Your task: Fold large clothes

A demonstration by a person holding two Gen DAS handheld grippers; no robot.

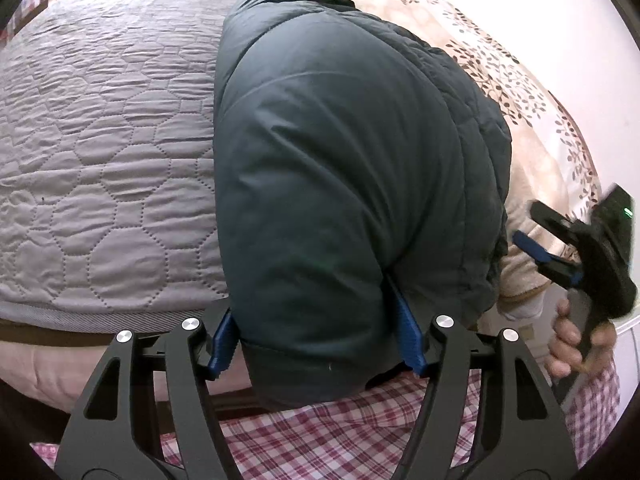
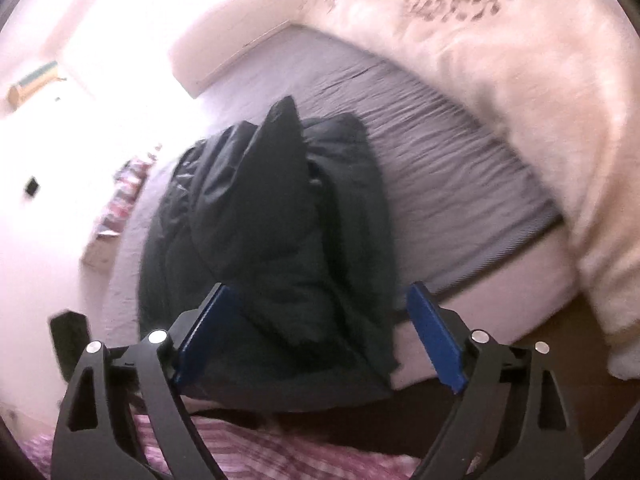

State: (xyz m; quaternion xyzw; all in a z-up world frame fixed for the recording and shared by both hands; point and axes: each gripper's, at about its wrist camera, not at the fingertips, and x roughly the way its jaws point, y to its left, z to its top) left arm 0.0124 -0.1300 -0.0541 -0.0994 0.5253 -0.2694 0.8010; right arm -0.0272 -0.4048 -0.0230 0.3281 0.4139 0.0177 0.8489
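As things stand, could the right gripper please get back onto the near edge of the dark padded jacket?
Probably yes: the right gripper is open, the dark padded jacket lies just ahead of it, and nothing sits between.

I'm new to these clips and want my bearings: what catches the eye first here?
A bulky dark padded jacket lies folded on the grey quilted bedspread. The left gripper clamps its near end, while the right gripper hangs open above it. A cream leaf-print duvet lies bunched beyond.

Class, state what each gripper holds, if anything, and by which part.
The left gripper clamps the dark jacket at its near folded edge; the right gripper is open, holding nothing.
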